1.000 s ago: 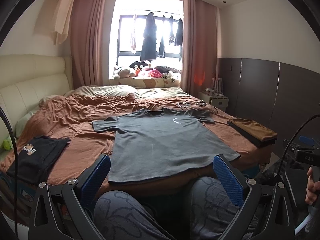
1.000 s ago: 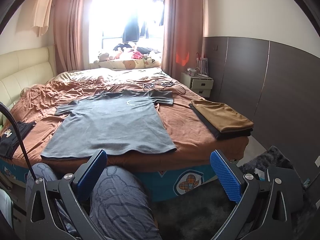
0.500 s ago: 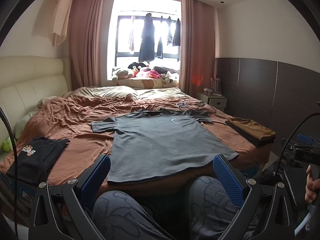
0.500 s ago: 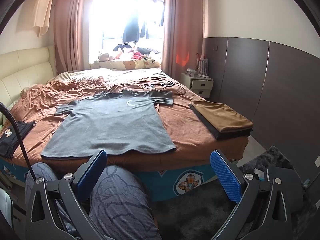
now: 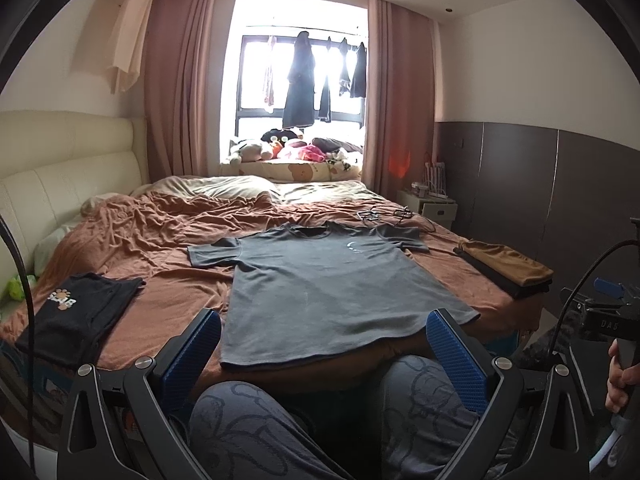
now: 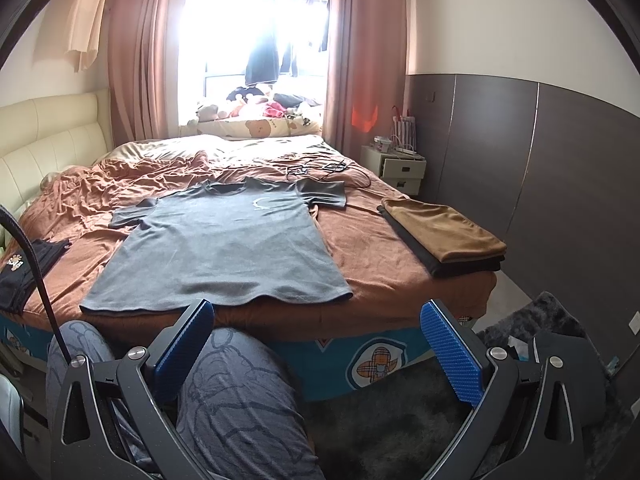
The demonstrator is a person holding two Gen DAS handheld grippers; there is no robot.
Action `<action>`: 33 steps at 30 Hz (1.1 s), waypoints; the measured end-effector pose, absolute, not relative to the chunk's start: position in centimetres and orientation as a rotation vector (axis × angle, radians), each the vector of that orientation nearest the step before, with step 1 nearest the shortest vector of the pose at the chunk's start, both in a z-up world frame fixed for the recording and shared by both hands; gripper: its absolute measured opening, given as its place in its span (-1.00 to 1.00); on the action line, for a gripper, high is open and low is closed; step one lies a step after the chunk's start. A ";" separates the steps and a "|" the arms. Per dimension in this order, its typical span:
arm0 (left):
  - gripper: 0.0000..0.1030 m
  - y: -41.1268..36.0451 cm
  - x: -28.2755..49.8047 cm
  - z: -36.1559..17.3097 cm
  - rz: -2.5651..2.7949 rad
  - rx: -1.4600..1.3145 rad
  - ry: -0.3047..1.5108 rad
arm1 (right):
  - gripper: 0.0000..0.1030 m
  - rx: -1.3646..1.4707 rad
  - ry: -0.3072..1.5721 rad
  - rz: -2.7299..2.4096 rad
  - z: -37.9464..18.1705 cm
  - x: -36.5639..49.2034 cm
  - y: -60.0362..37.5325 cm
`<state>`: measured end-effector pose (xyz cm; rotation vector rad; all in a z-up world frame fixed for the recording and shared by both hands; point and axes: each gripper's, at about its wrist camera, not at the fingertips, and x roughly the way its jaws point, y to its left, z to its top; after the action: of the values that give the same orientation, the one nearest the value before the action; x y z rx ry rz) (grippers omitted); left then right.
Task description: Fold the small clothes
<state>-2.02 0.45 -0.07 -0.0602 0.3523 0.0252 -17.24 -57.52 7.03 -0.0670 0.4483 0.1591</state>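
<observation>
A grey T-shirt (image 5: 328, 280) lies spread flat, front up, on the brown bedspread (image 5: 152, 240), hem toward me at the bed's near edge; it also shows in the right wrist view (image 6: 224, 248). My left gripper (image 5: 323, 346) is open and empty, held back from the bed above my knees, short of the hem. My right gripper (image 6: 316, 338) is open and empty, held off the bed's near right corner. Neither touches the shirt.
A black printed shirt (image 5: 76, 312) lies folded at the bed's left edge. A folded tan and black stack (image 6: 444, 228) sits at the right edge. Cables (image 6: 320, 170) lie beyond the collar. A nightstand (image 6: 400, 168) stands by the dark wall; a dark rug (image 6: 532, 328) is on the floor.
The left wrist view has tilted up a little, so the bed sits slightly lower in frame. The right gripper and the shirt have not moved.
</observation>
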 end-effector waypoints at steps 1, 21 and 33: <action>1.00 0.5 -2.0 -0.1 0.025 -0.061 0.352 | 1.00 -0.069 0.449 0.159 7.0 -17.2 -57.5; 1.00 0.8 -2.3 0.4 0.032 -0.084 0.354 | 1.00 -0.066 0.422 0.165 8.3 -17.4 -58.4; 1.00 4.2 -0.6 0.9 0.059 -0.139 0.344 | 1.00 -0.077 0.429 0.158 9.2 -14.7 -57.4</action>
<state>-0.58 4.24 0.93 -0.1393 0.3440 0.0593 -14.67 -57.38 9.15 -0.0770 0.4294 0.1582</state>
